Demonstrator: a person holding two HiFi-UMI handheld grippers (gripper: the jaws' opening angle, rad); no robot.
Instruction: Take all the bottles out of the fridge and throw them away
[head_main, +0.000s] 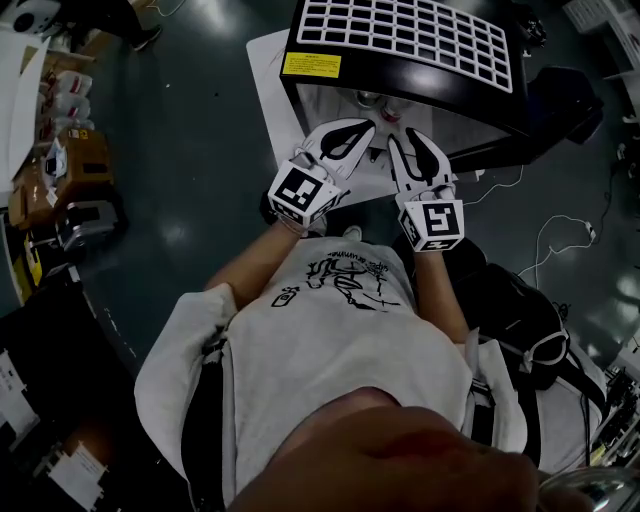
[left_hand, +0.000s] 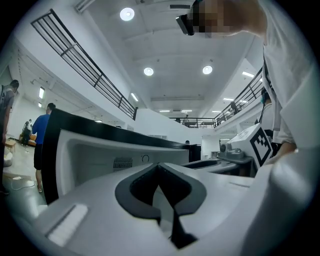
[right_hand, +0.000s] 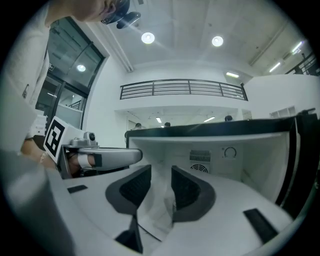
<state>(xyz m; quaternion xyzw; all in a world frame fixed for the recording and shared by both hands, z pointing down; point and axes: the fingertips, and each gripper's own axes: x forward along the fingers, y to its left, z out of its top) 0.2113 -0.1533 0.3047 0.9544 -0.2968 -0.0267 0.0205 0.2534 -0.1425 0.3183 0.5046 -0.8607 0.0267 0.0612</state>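
Note:
A small black fridge (head_main: 400, 95) stands open on the floor in front of me. Its white inside fills the right gripper view (right_hand: 235, 165) and shows at the left of the left gripper view (left_hand: 95, 152). In the head view, small round shapes (head_main: 370, 98) sit just inside the opening; I cannot tell whether they are bottles. My left gripper (head_main: 366, 130) (left_hand: 159, 166) points at the opening with its pads meeting and nothing between them. To its right, my right gripper (head_main: 410, 138) (right_hand: 161, 172) is open, with only the white interior showing through the gap.
The fridge door (head_main: 400, 35), with a white rack, is swung open at the top of the head view. Cables (head_main: 560, 235) and a dark bag (head_main: 520, 310) lie to the right, boxes (head_main: 70, 150) to the left. A person (left_hand: 42, 135) stands in the distance.

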